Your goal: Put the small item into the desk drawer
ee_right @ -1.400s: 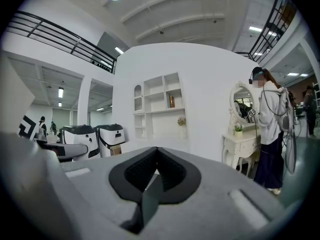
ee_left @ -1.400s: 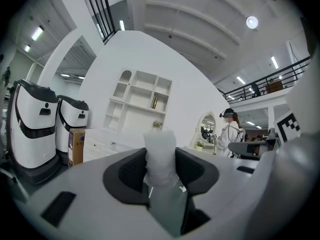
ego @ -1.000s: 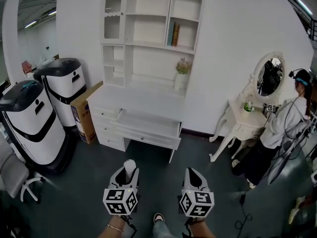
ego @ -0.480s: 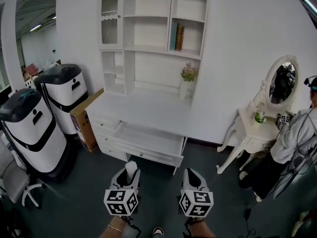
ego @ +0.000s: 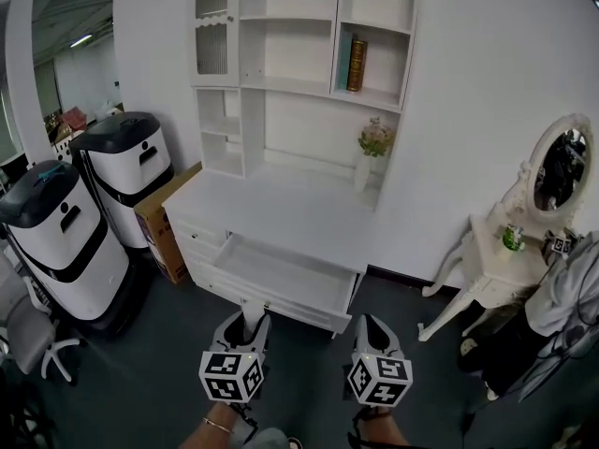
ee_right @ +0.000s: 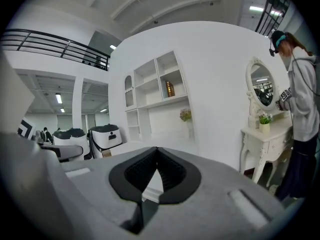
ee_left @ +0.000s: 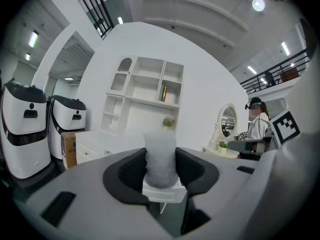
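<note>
With both tools held out low in front of me, I find the left gripper [ego: 246,325] clamped on the small item [ee_left: 160,155], a pale, fuzzy white piece that stands upright between the pads, so the jaws sit fairly wide around it. The right gripper [ego: 369,325] carries nothing: in its own view the jaw tips meet, with only a narrow wedge of daylight below them. Both tools hover over the dark floor [ego: 168,363], side by side and apart from each other, just short of the desk. Directly beyond them the desk drawer [ego: 273,271] stands pulled out, its white interior bare, and the item is in front of its front edge, not over it. Behind the drawer lies the white desk [ego: 271,204], bearing a shelf unit [ego: 281,82] with a book [ego: 356,65] upright in an upper compartment and a vase of flowers [ego: 373,150] on the desktop at the right. To the left of the desk stand a cardboard box [ego: 161,215] and two white-and-black machines [ego: 58,241]. To the right a white dressing table [ego: 505,262] with an oval mirror [ego: 560,171] stands against the wall, and a person [ego: 573,297] is beside it at the frame edge.
</note>
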{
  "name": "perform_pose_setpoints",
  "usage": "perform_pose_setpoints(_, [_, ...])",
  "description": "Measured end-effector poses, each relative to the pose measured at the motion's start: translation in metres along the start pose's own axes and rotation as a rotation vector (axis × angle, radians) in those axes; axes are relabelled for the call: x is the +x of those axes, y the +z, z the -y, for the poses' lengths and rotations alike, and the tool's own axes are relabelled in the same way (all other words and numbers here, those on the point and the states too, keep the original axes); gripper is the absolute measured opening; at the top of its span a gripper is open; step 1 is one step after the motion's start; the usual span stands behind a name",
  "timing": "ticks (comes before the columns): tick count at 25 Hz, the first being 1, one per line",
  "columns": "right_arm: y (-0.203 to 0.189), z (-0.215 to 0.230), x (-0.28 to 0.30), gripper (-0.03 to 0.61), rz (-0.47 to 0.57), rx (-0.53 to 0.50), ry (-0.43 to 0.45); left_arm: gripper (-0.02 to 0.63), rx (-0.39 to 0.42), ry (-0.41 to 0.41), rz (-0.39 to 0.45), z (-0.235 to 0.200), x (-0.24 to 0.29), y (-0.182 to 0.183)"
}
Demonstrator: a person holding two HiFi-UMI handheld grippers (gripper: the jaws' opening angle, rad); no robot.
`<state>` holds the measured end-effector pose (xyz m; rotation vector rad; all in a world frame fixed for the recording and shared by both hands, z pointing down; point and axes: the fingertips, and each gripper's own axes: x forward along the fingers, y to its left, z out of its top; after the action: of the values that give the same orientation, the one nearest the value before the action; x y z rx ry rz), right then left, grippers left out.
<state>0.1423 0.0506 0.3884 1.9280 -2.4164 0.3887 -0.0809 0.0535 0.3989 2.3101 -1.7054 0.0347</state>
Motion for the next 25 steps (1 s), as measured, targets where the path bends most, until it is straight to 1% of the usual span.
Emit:
perform_pose_setpoints(7, [-0.01,0.023,0.039,0.005,-0.028,0.038,-0.035,0.16,0.0,0.011,-0.037,-0.017,0.036,-0.007])
perform_pose_setpoints(10, [-0.016,0.03,0.061,0.005,-0.037,0.051,-0.053,0.16,0.004,0.003,-0.037,-0.029,0.06,-0.008])
perform_pose_setpoints(13, [-0.015,0.028,0.089,0.005,-0.033,0.051,-0.055,0.16,0.0,-0.007,-0.029,-0.044,0.091,-0.001])
perform_pose_setpoints(18, [0.006,0.017,0.15,0.005,-0.024,0.032,-0.055,0.16,0.013,-0.039,-0.028,-0.068,0.149,0.024])
perform_pose_setpoints(25, [0.037,0.008,0.236,0.005,-0.009,0.035,-0.089,0.16,0.015,-0.079,-0.03,-0.115,0.23,0.061])
